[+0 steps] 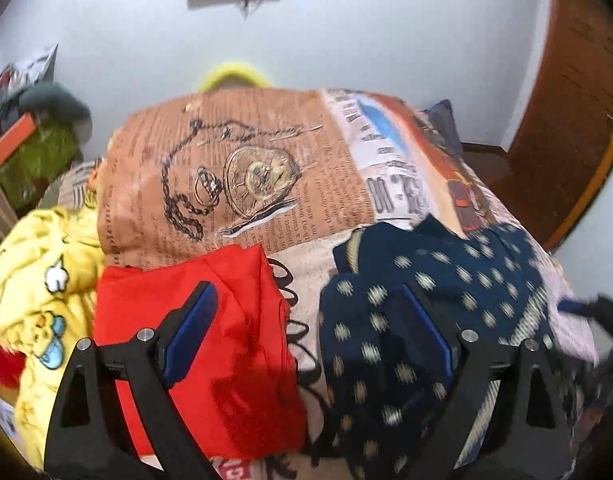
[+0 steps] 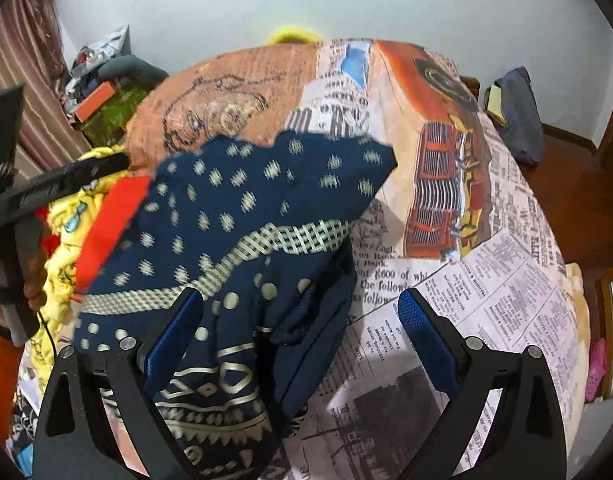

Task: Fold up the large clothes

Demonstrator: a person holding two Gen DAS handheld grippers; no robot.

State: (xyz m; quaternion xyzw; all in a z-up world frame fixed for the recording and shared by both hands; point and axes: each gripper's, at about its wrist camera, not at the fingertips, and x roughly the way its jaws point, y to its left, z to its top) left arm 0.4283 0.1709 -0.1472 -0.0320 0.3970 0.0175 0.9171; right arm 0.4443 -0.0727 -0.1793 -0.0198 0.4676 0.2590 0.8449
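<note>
A bed covered by a newspaper-print sheet [image 2: 486, 280] with a brown pocket-watch panel and an orange truck picture is seen from both wrist views. A dark navy garment with pale woven dots and a cream lattice band [image 2: 242, 216] is spread in a loose heap on the sheet, and just beside it a bright red cloth [image 1: 210, 332] is laid, their edges touching in the right wrist view. A yellow cartoon-print fabric [image 1: 38, 288] is bunched at the bed's left edge. The left tongs [image 1: 310, 332] are held wide above the red cloth and the navy garment, nothing being gripped. The right tongs [image 2: 302, 320] are likewise spread wide over the navy garment's crumpled near end, with nothing pinched between the blue pads [image 2: 422, 336].
</note>
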